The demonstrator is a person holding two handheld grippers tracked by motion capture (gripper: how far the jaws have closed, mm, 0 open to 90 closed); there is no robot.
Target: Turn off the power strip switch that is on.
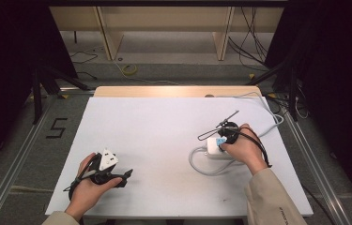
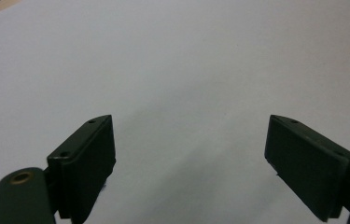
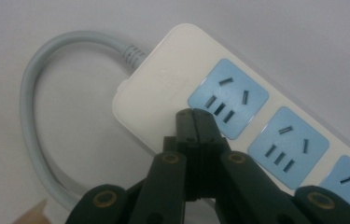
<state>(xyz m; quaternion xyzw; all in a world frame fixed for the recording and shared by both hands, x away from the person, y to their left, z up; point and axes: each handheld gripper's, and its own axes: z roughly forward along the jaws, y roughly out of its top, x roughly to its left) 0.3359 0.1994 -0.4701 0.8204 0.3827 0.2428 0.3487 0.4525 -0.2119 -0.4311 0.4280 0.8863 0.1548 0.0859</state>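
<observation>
The right gripper point(image 3: 195, 116), jaws pressed together and empty, hovers over the cable end of the white power strip point(image 3: 163, 74), whose long axis runs away past its tips, while the left gripper point(image 2: 191, 154), jaws spread, rests well apart from the strip on the bench point(image 1: 164, 131).

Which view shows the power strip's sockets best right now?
The right gripper view: the power strip shows close up, blue sockets clear, shut right gripper over its end. In the high view the hand mostly covers it.
</observation>
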